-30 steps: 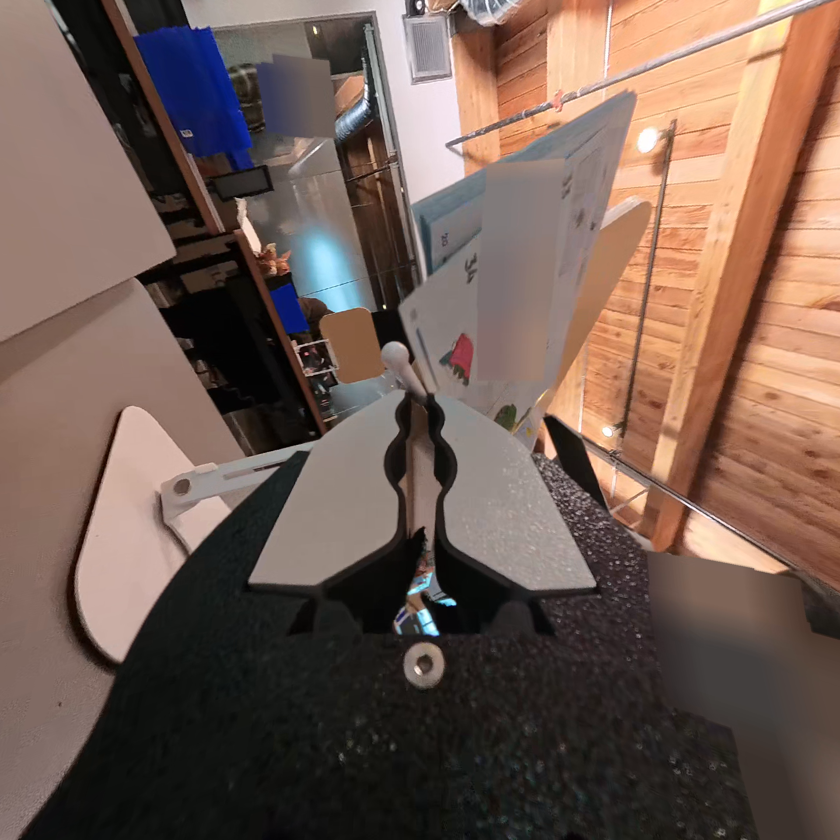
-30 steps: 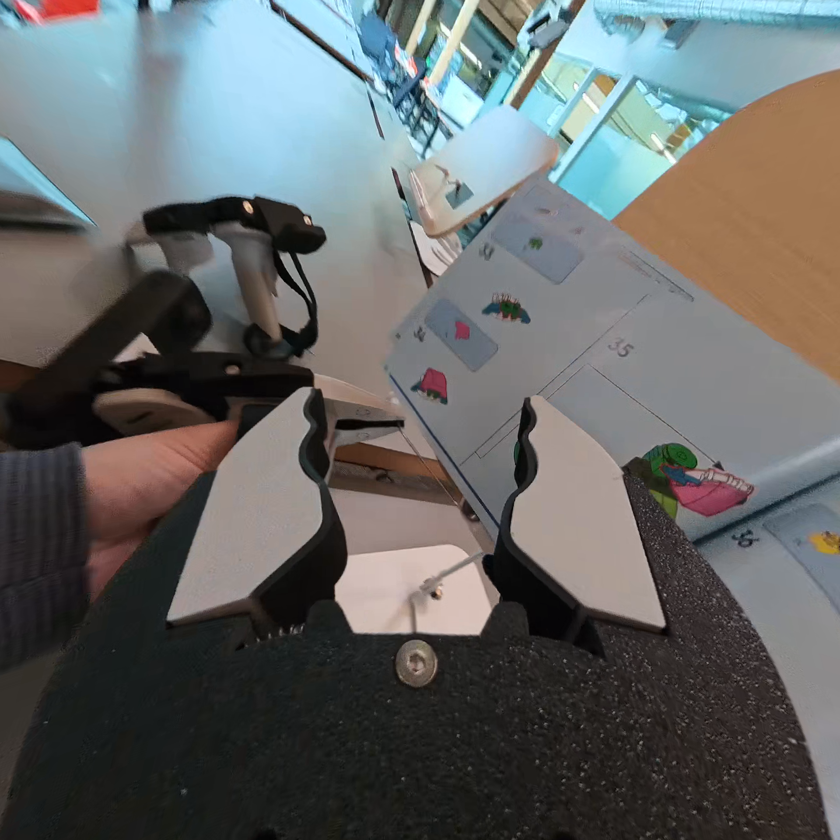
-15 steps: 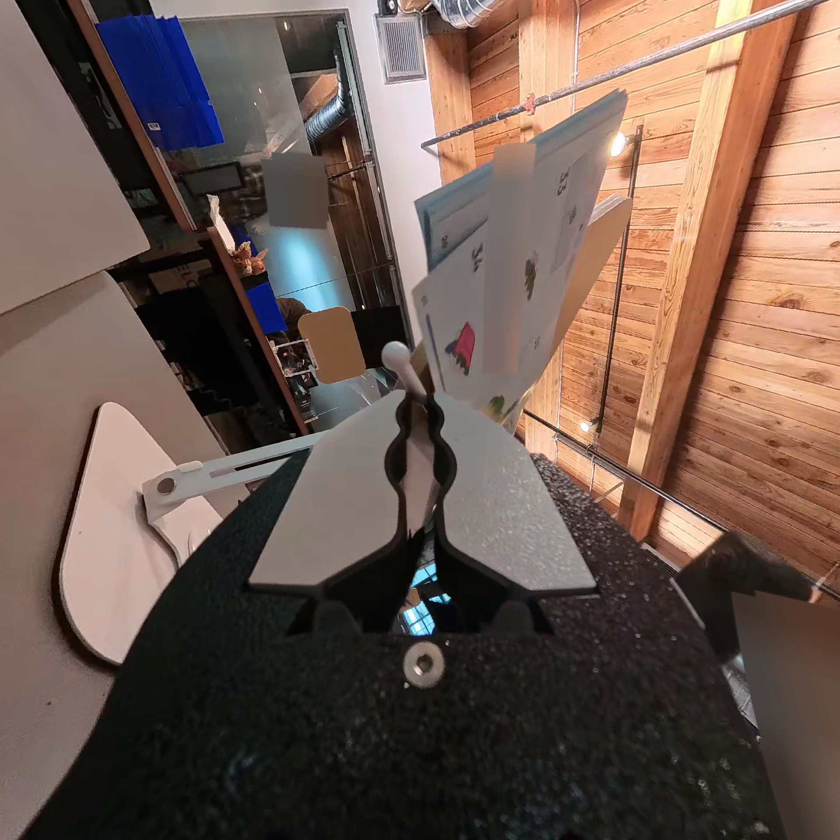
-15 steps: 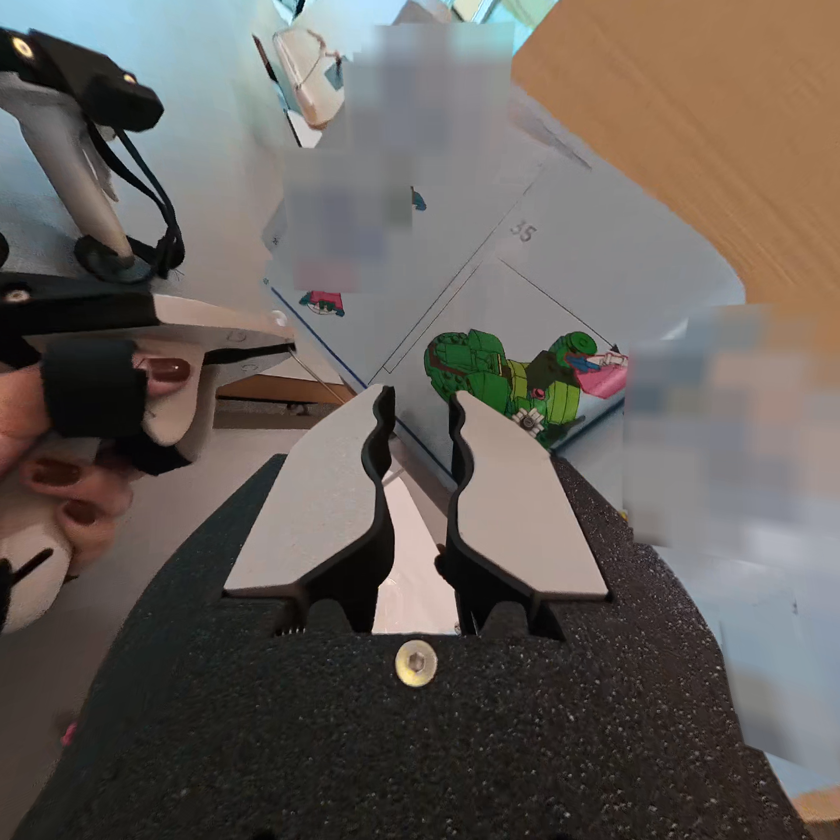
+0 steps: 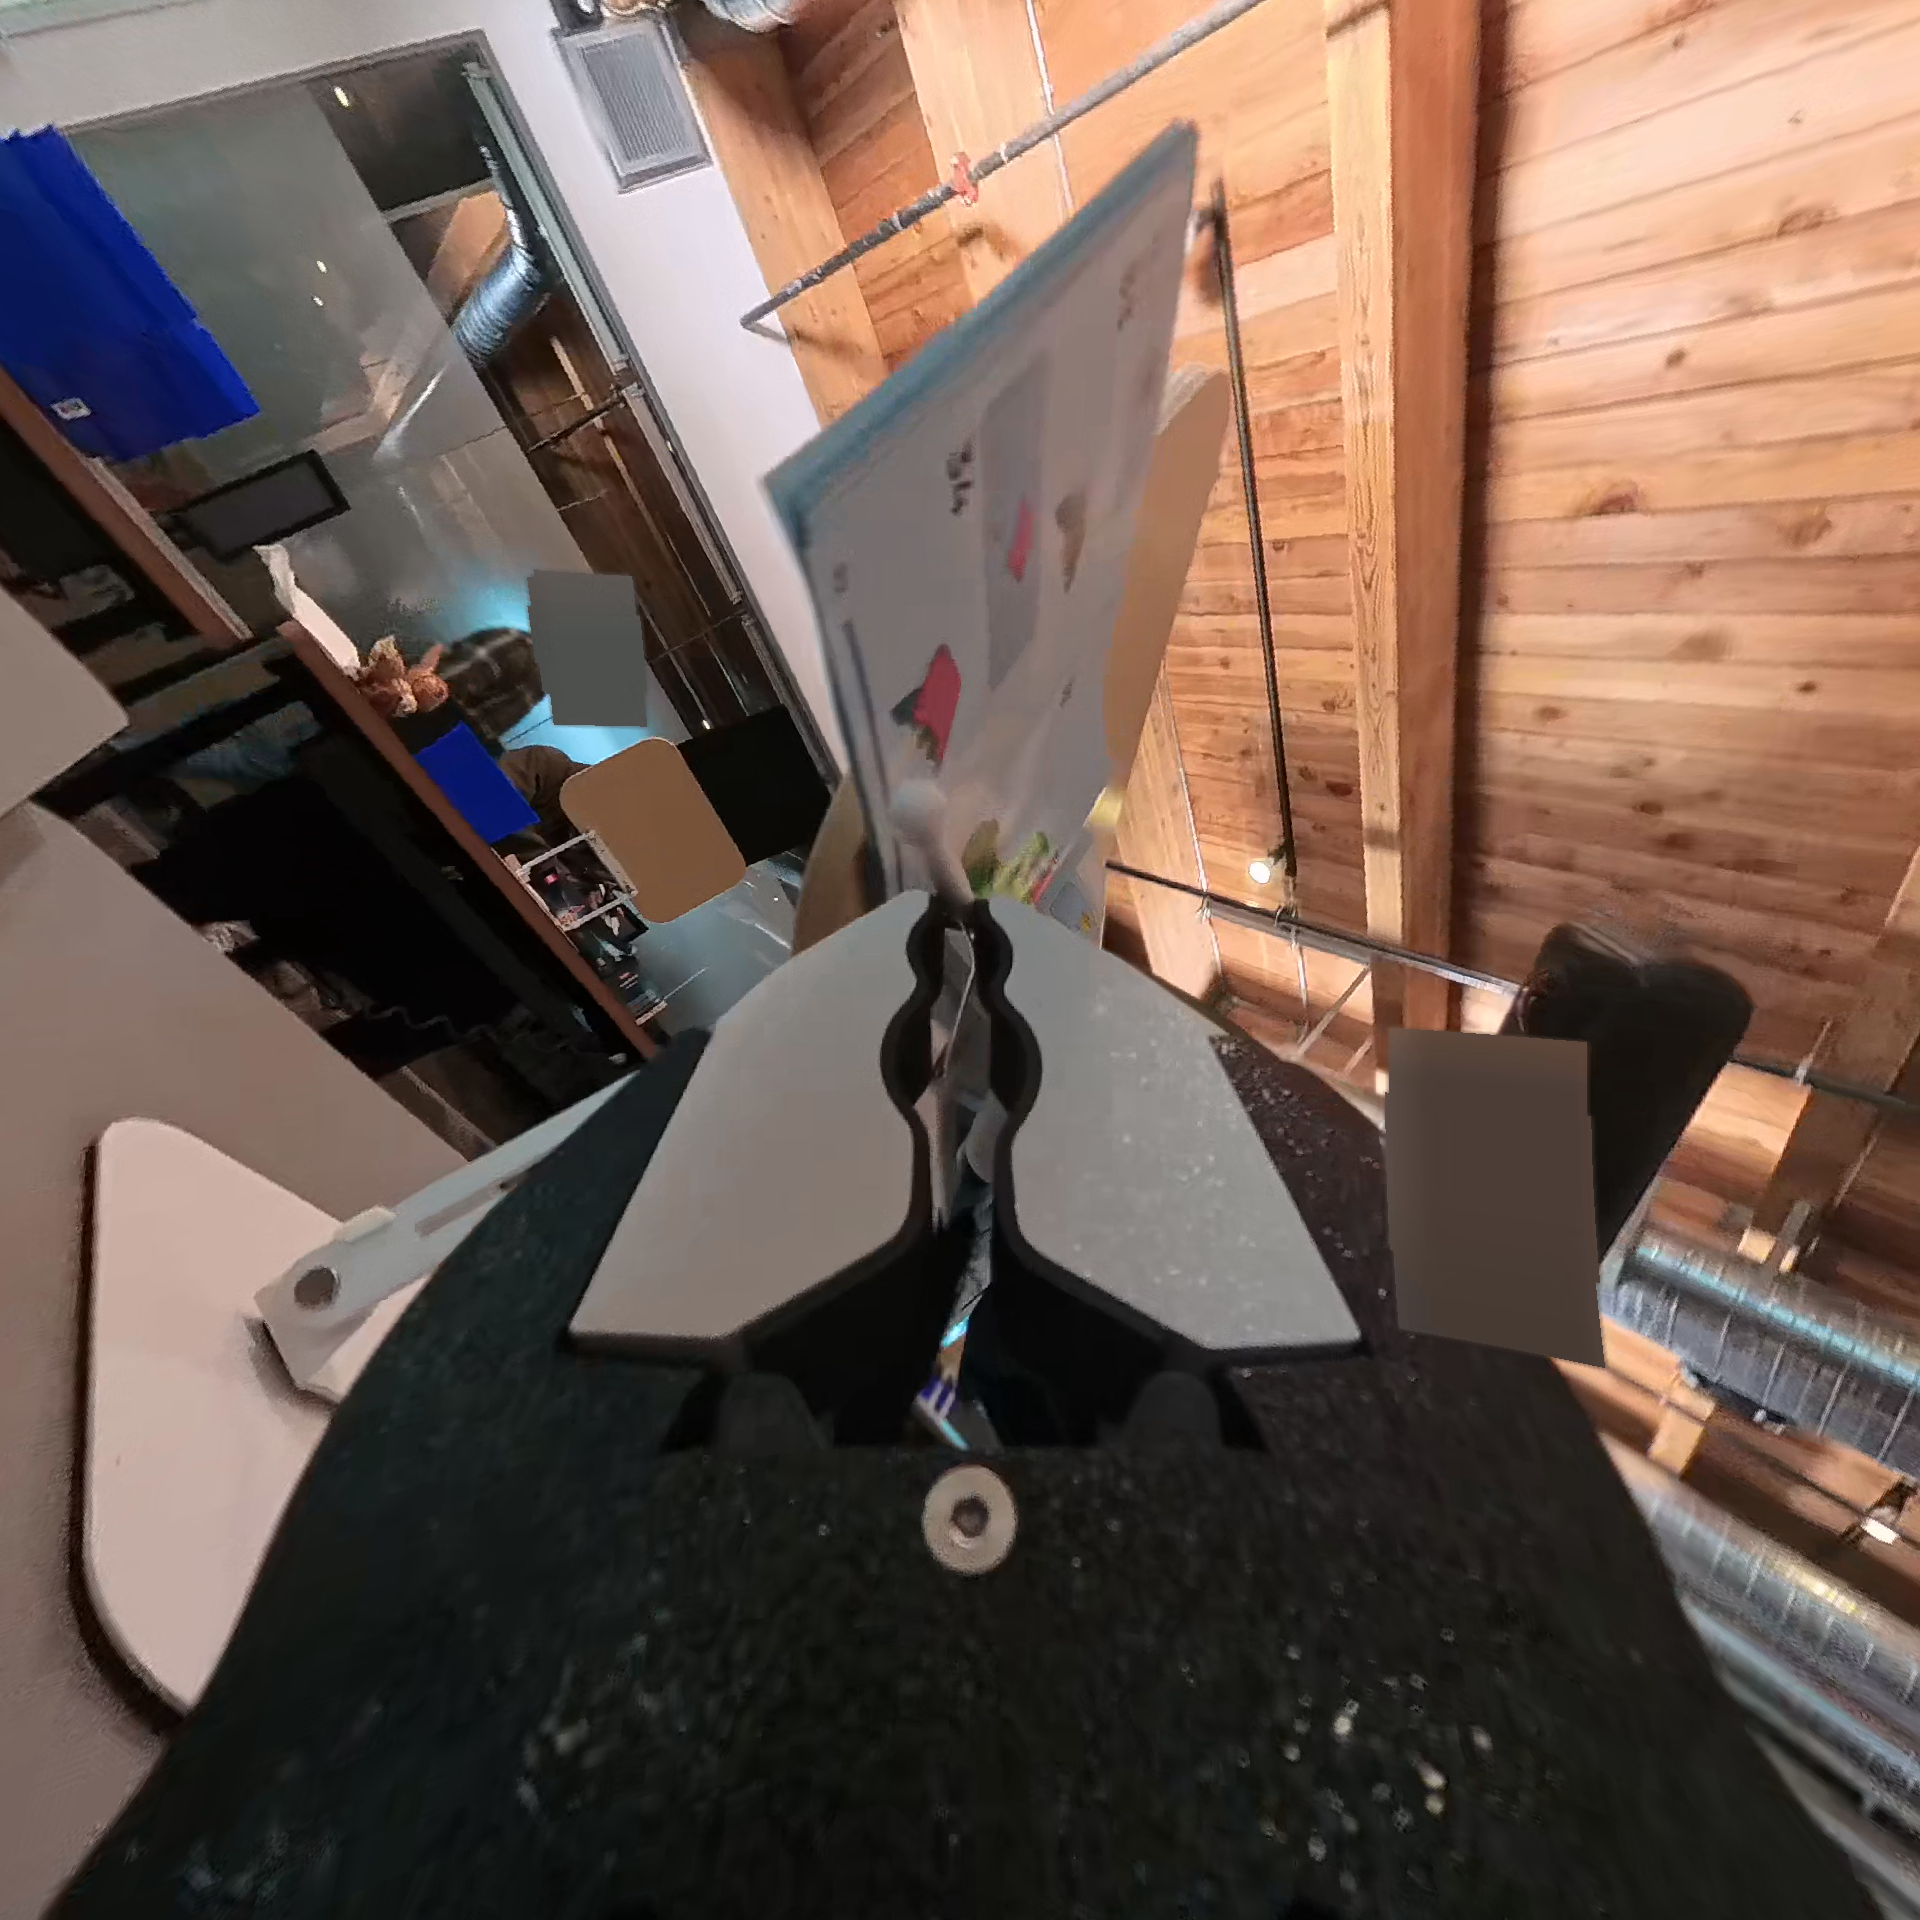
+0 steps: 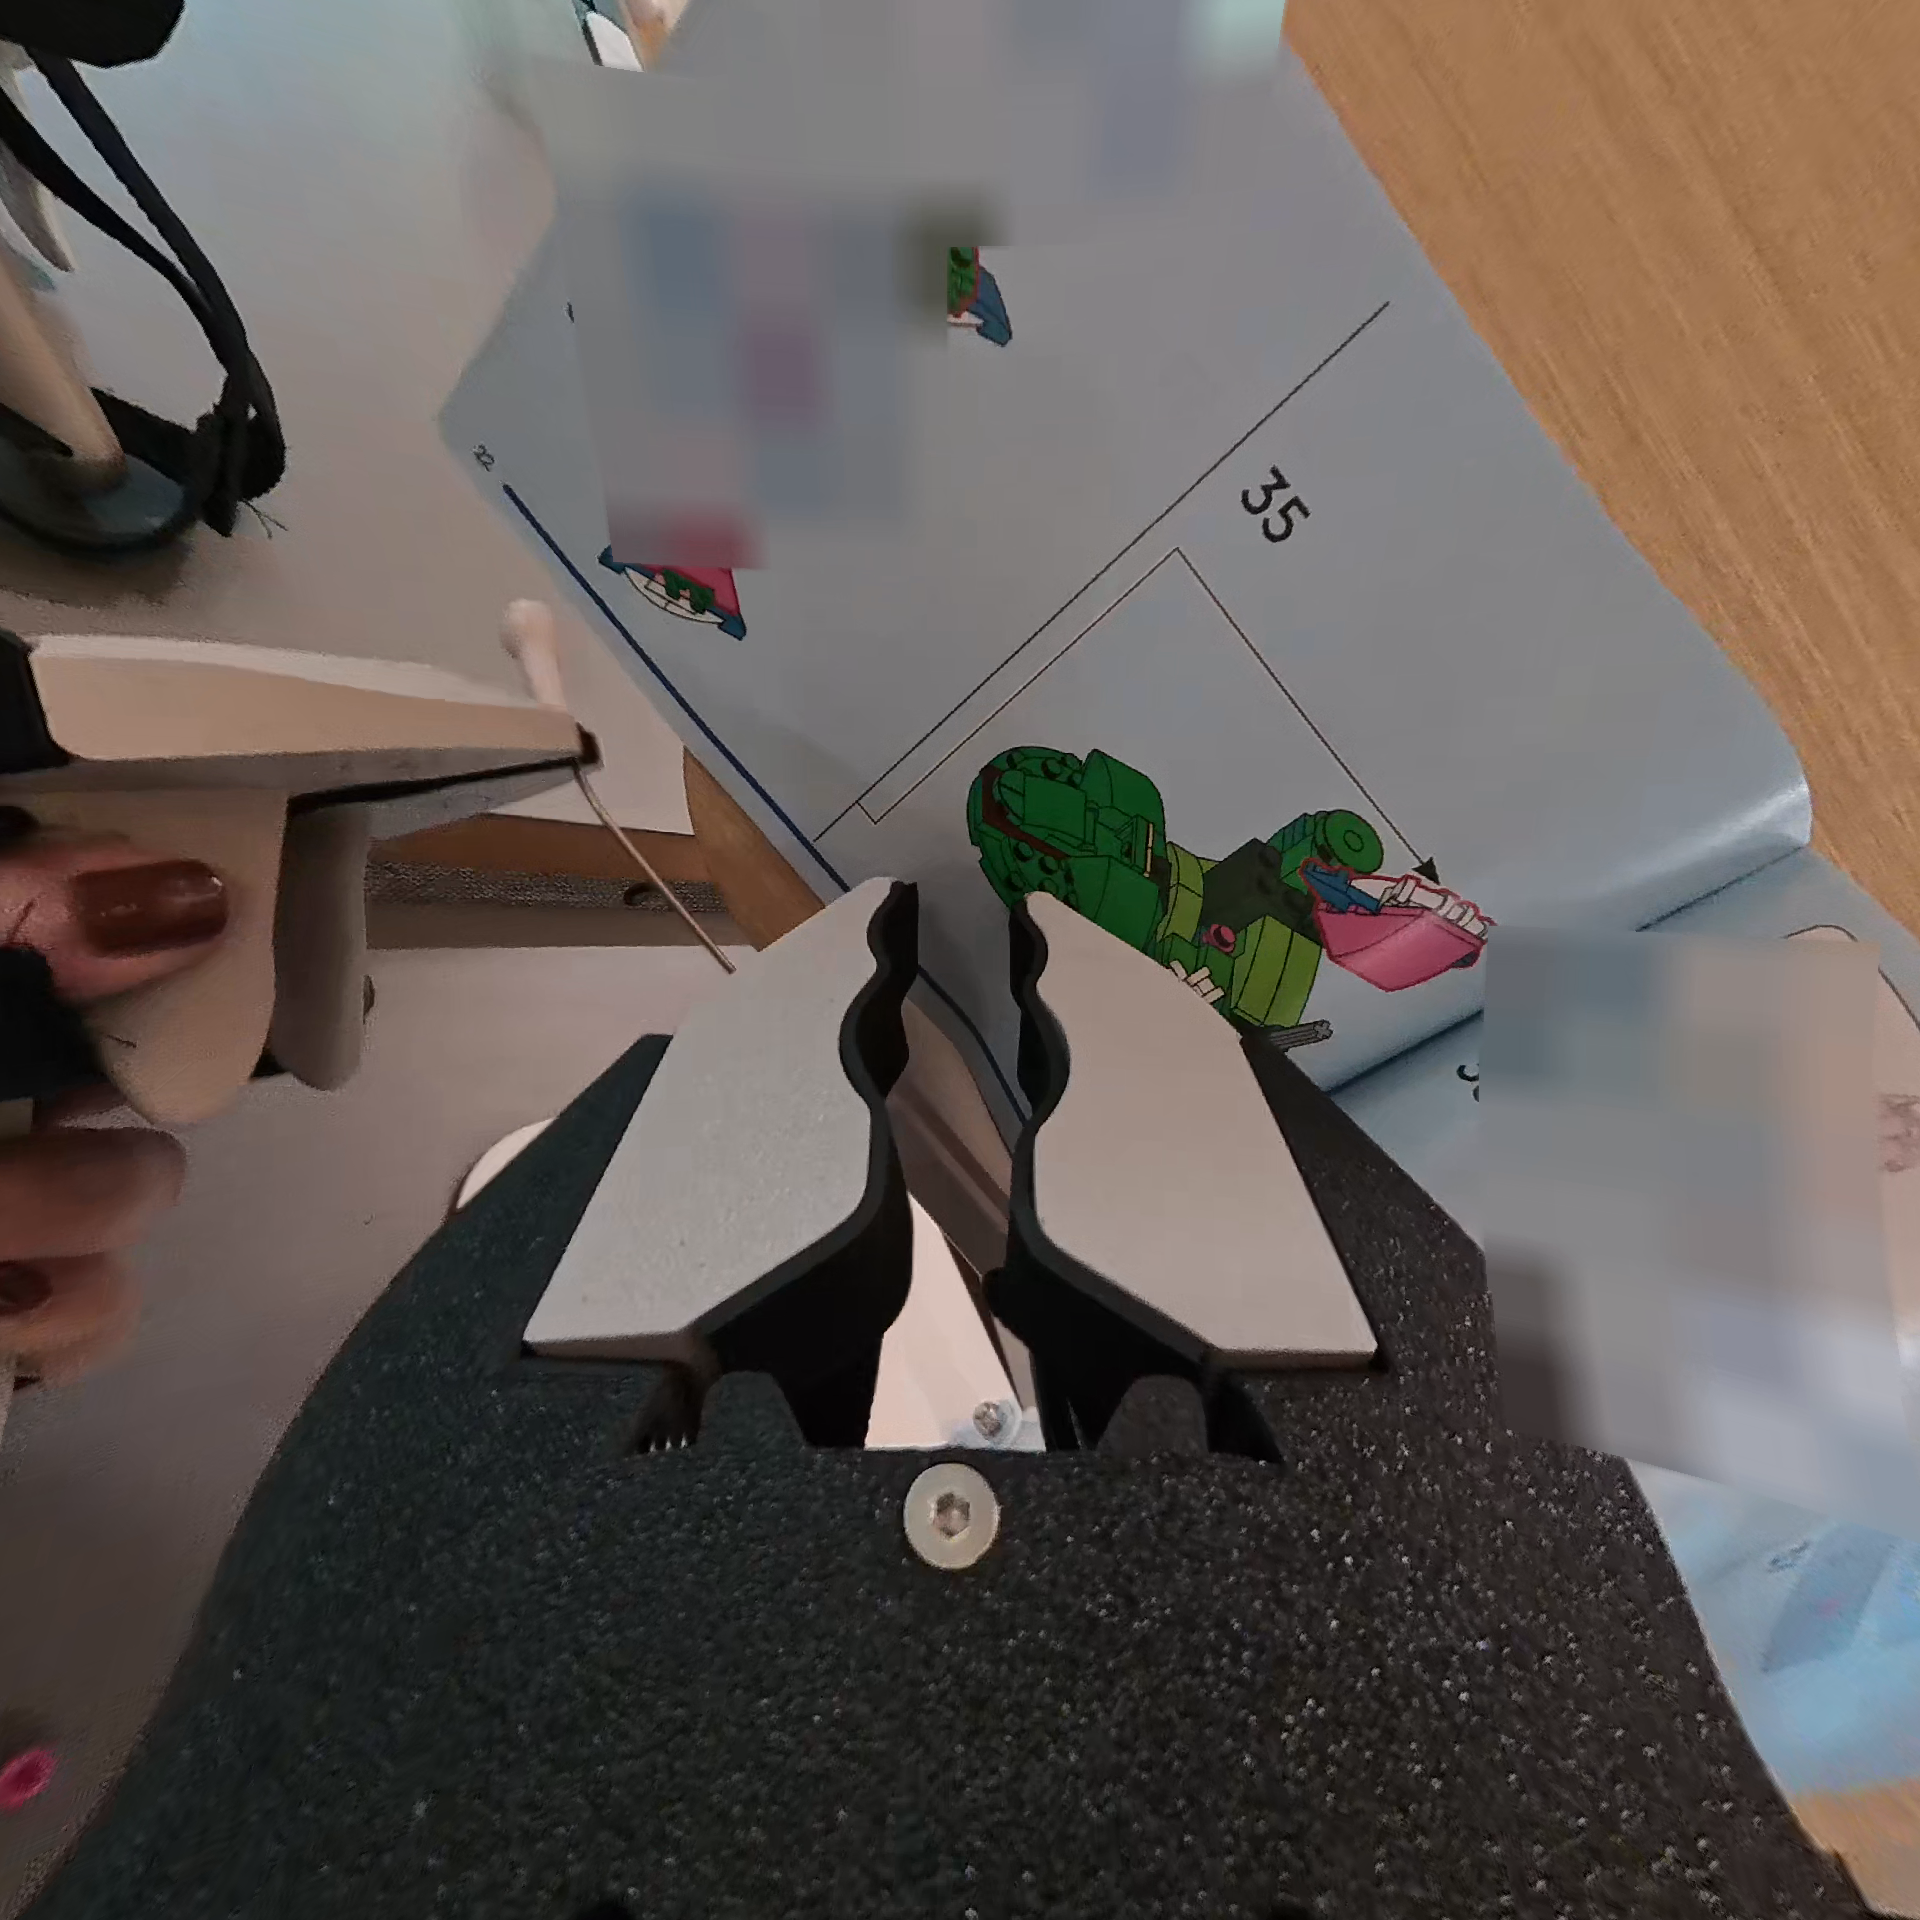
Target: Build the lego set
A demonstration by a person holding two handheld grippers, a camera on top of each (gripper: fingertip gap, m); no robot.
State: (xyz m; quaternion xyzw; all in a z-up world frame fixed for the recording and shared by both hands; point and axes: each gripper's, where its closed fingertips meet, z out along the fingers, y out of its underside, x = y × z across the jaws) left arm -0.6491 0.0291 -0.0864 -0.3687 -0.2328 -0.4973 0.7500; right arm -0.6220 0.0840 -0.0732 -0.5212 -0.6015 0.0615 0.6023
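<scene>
**Entry: pale-blue paper instruction booklet held up between two grippers**

Page details are hidden by blurred patches. What is pinched in the left gripper [image 5: 961,914] is hard to make out: its jaws are nearly closed on a white ball-tipped pin [image 5: 928,831] and a thin sheet edge. The pale-blue paper instruction booklet [image 6: 1299,644] is seen at 12 o'clock of the right gripper [image 6: 961,909], whose jaws are set narrowly apart astride its lower edge. A wooden tabletop [image 6: 1662,312] lies at 2 o'clock.
</scene>
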